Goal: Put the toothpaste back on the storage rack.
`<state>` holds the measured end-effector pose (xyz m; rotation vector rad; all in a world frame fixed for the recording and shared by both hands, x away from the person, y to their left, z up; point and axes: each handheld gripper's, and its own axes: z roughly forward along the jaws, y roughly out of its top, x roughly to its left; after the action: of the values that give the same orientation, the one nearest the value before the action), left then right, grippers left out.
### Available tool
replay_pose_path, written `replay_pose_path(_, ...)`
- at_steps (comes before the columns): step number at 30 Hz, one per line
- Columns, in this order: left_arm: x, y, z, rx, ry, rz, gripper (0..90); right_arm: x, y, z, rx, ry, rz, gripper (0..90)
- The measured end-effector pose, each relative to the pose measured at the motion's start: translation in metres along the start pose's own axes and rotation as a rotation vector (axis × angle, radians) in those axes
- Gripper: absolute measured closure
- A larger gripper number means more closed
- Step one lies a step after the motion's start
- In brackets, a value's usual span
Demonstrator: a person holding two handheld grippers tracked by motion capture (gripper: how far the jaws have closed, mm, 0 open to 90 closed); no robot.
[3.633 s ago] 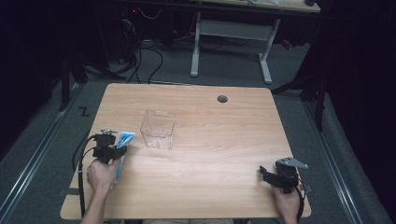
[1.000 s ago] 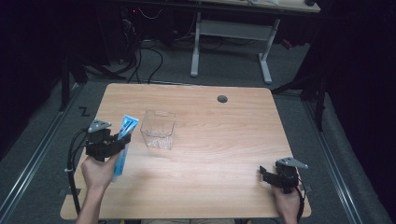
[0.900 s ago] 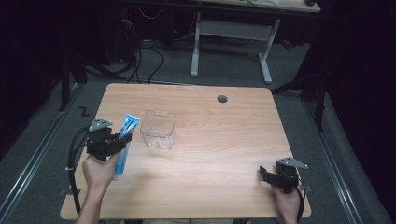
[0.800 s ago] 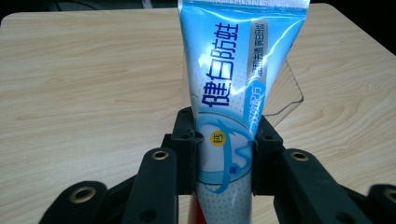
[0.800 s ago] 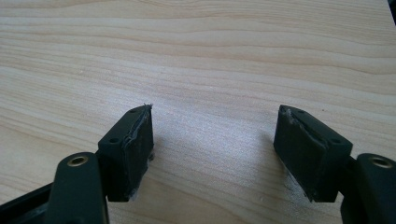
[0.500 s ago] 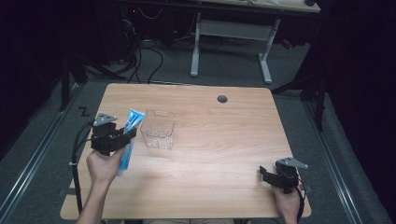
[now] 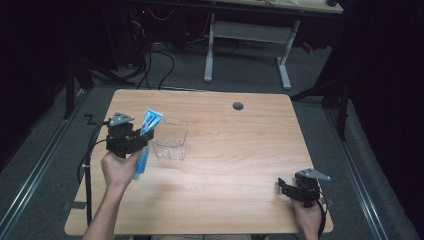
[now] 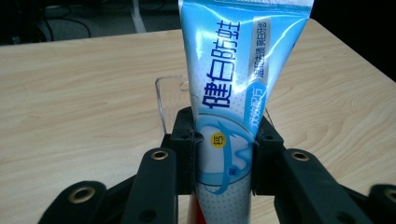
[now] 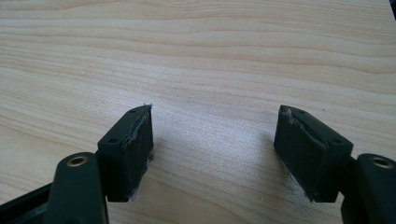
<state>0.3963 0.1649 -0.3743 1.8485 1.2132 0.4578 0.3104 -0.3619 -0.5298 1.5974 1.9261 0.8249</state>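
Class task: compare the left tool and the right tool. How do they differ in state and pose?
The left tool is shut on the blue toothpaste tube; the right tool stands open, holding nothing. The left is raised beside the clear container; the right sits low over the table. Both have black jaws.

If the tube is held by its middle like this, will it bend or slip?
The tube probably stays fairly straight: it stands upright above the left claw without drooping. Its glossy skin may slip, though the pads dent it slightly. It looks light.
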Motion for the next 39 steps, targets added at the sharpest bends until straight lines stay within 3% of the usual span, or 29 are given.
replay_pose_path(14, -0.008, 0.024, 0.016, -0.004, -0.009, 0.030, 68.5, 0.000, 0.000, 0.000, -0.001, 0.003, -0.002, 28.3)
replay_pose_path(34, -0.014, 0.053, 0.036, -0.045, -0.006, 0.032, 68.4, -0.001, 0.000, 0.000, -0.002, 0.007, -0.003, 28.2)
replay_pose_path(39, -0.012, 0.056, 0.043, -0.058, 0.001, 0.012, 68.3, -0.001, 0.000, 0.000, -0.003, 0.007, 0.001, 28.2)
